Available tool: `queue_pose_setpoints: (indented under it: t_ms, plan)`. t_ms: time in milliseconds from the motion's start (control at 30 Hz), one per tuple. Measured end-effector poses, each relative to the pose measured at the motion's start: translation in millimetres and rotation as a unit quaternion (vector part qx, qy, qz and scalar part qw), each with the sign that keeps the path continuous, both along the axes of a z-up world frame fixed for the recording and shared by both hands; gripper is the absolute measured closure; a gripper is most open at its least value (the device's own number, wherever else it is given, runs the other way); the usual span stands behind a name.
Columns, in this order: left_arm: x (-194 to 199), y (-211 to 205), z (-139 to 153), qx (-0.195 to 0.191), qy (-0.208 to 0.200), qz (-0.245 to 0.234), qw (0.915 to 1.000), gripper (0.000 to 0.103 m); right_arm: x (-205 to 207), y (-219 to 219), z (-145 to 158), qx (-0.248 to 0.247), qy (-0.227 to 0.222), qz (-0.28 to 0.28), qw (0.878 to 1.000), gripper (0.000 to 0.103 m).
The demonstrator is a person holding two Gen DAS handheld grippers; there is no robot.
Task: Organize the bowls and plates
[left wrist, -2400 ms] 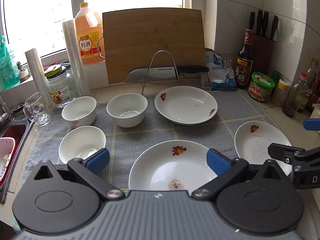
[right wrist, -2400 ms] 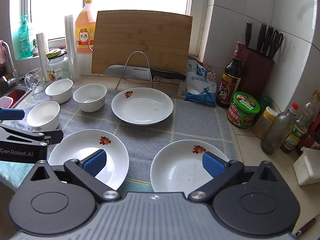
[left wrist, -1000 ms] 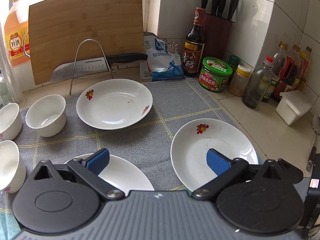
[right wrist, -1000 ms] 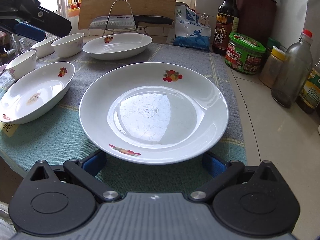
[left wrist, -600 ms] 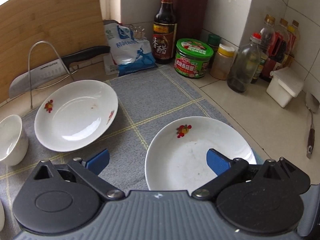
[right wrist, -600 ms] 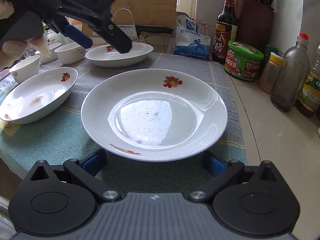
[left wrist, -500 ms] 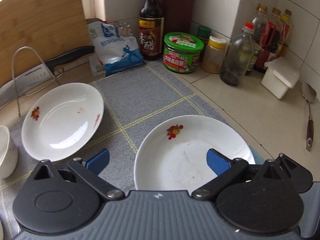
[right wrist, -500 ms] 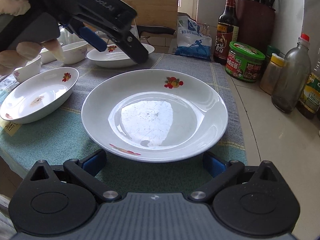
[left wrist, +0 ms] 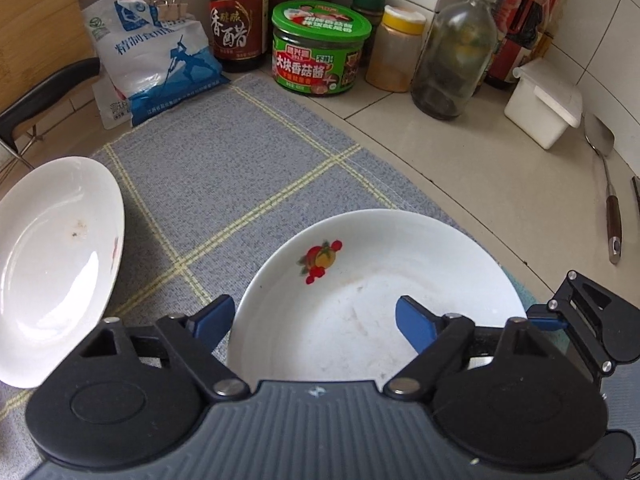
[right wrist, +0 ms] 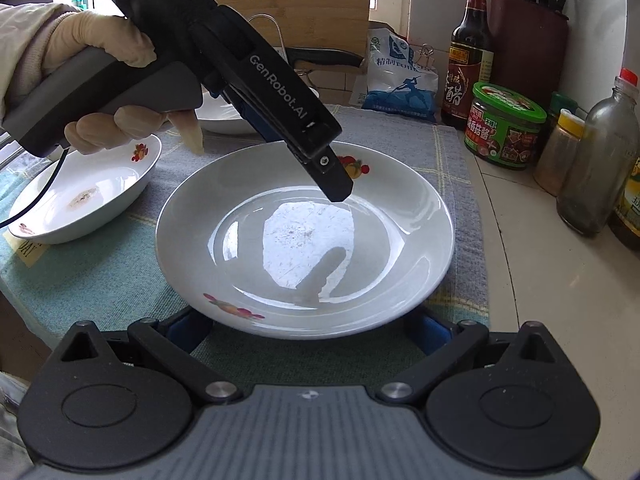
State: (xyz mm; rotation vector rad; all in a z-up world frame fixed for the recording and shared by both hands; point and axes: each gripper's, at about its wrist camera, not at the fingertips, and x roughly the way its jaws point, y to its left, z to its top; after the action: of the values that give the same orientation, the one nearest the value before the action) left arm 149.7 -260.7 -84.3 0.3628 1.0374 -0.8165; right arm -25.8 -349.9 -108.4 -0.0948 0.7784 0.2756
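Observation:
A white plate with a fruit print (left wrist: 376, 300) (right wrist: 304, 236) lies on the grey checked mat (left wrist: 224, 168). My left gripper (left wrist: 316, 322) is open and hangs over this plate's left rim, one blue finger outside it and one over its inside; in the right wrist view it reaches down over the plate's far side (right wrist: 320, 160). My right gripper (right wrist: 306, 330) is open at the plate's near edge, its blue fingers (right wrist: 186, 328) partly hidden under the rim. A second fruit plate (left wrist: 52, 252) lies to the left. A third plate (right wrist: 84, 188) lies at the front left.
Behind the mat stand a salt bag (left wrist: 156, 60), a vinegar bottle (left wrist: 236, 16), a green-lidded sauce jar (left wrist: 320, 48), a spice jar (left wrist: 394, 48) and a glass bottle (left wrist: 456, 48). A white box (left wrist: 544, 104) and a spatula (left wrist: 608, 184) lie on the counter to the right. A knife block (right wrist: 528, 40) stands by the wall.
My left gripper has swung right from the middle plates and come down over the right-hand plate. My right gripper has dropped low to that plate's near edge and holds still there.

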Motion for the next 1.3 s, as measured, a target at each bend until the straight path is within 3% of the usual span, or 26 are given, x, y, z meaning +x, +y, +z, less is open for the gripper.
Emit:
queue_pose_setpoints:
  t_ms: [167,467,967,1300]
  plan:
    - [8,-2,-4,0.008,0.013,-0.01,0.9998,0.028,0,-1,0,0.001,0.001,0.006,1.0,0.0]
    - [17,-4,-6,0.015,0.041,-0.03,0.9986,0.03,3,-1,1,0.002,0.005,0.017,1.0,0.0]
    - [15,-6,-2,0.016,0.035,-0.043,0.9983,0.03,9,0,5,-0.011,0.026,0.021,0.999,0.0]
    - [26,-13,9,-0.002,0.015,-0.033,0.9993,0.03,23,-9,15,-0.036,0.012,0.027,0.999,0.0]
